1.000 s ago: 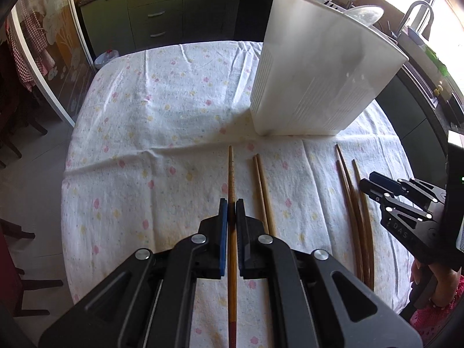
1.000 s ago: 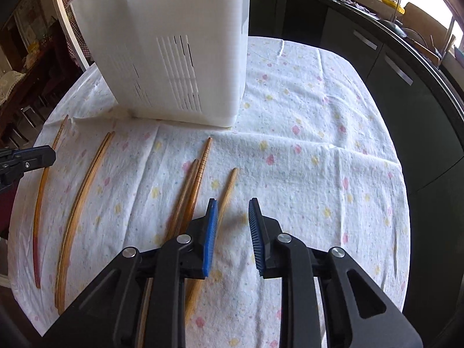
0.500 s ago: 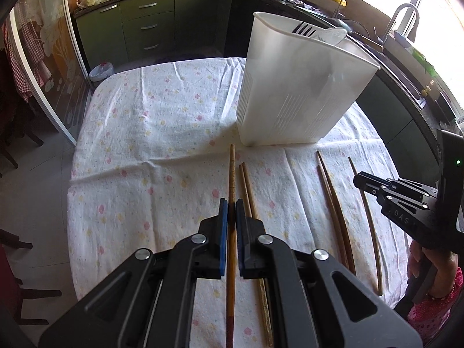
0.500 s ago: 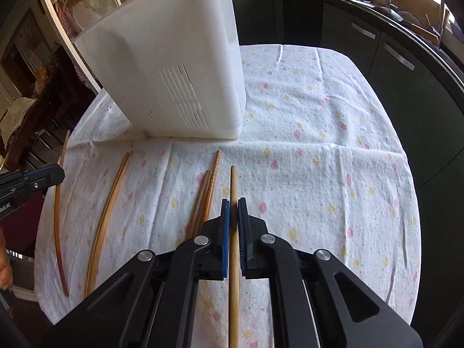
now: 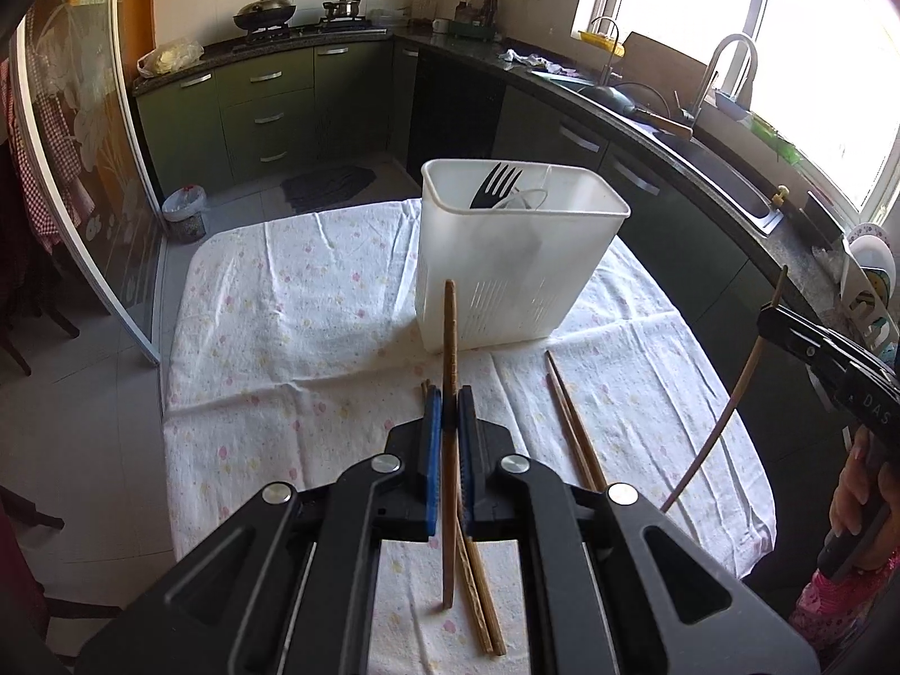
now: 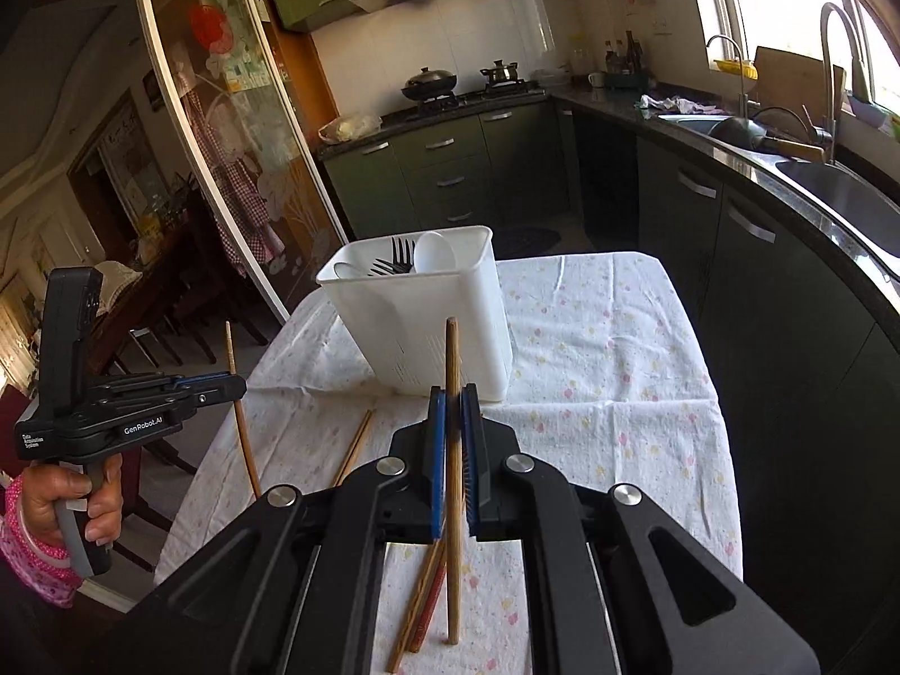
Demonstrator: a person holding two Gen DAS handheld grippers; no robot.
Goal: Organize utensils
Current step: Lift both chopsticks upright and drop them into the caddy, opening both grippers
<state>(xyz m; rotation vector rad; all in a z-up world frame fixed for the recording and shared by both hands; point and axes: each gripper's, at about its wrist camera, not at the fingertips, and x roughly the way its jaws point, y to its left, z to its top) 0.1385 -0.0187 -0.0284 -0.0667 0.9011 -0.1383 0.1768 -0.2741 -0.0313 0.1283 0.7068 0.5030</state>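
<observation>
My left gripper [image 5: 449, 399] is shut on a wooden chopstick [image 5: 449, 326], held clear of the flowered tablecloth [image 5: 292, 337] and pointing at the white utensil holder [image 5: 517, 259]. A black fork [image 5: 495, 185] stands inside the holder. My right gripper [image 6: 453, 394] is shut on a second chopstick [image 6: 451, 354], also lifted and aimed at the holder [image 6: 427, 315]. Each gripper shows in the other's view: the right gripper [image 5: 768, 315] at the right edge, the left gripper [image 6: 239, 385] at the left. One pair of chopsticks [image 5: 574, 427] lies on the cloth; another pair [image 5: 478, 590] lies beneath my left gripper.
Dark green cabinets and a counter with a sink [image 5: 731, 191] curve round the far and right sides of the table. A glass sliding door [image 5: 84, 169] and dark chairs [image 6: 146, 349] stand to the left. A waste bin [image 5: 185, 214] sits on the floor beyond the table.
The right gripper went from open to shut on a chopstick. Both grippers then rose from the cloth, each carrying its chopstick, and tilted up so the holder's open top now shows.
</observation>
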